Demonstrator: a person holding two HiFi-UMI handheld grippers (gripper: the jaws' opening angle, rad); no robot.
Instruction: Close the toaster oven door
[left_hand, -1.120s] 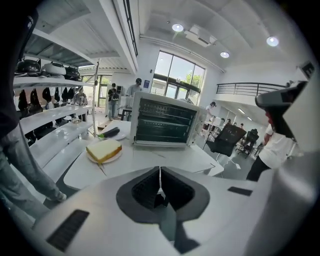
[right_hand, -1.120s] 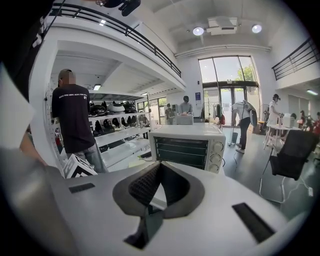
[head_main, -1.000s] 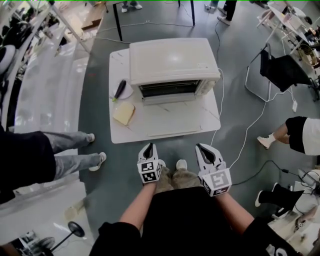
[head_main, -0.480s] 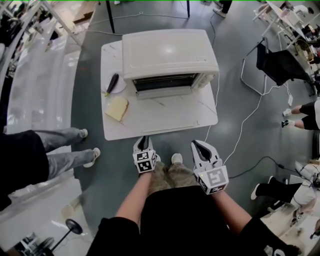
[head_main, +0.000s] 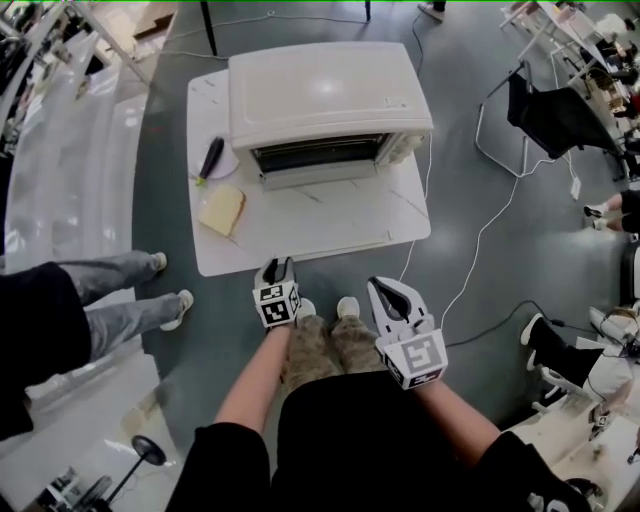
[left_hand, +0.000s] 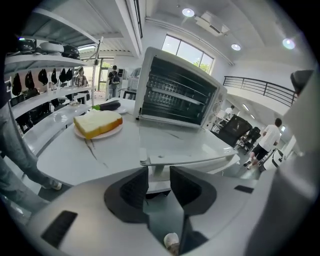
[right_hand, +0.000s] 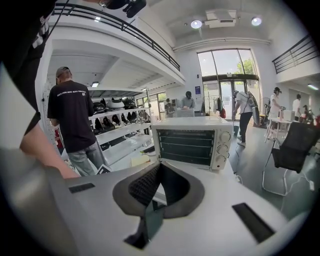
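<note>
The white toaster oven (head_main: 325, 95) stands on a white table (head_main: 215, 262). Its glass door (head_main: 330, 215) lies open and flat toward me, its handle (head_main: 340, 243) at the near edge. In the left gripper view the oven (left_hand: 177, 92) shows its racks, and the door handle (left_hand: 192, 160) sits just beyond the fingertips. My left gripper (head_main: 278, 264) (left_hand: 159, 172) is at the table's front edge. Its jaws have just been opening and nothing is between them. My right gripper (head_main: 385, 287) (right_hand: 159, 167) hangs shut and empty short of the table, pointing at the oven (right_hand: 192, 137).
A slice of bread (head_main: 222, 210) (left_hand: 97, 122) lies on a plate left of the door. A dark elongated object (head_main: 212, 158) rests on a second plate behind it. A person (head_main: 60, 310) stands at the left. A cable (head_main: 470, 260) crosses the floor and a black chair (head_main: 555, 115) stands at the right.
My left gripper has moved forward to the table's front edge and its jaws have opened. The right gripper has barely shifted.
</note>
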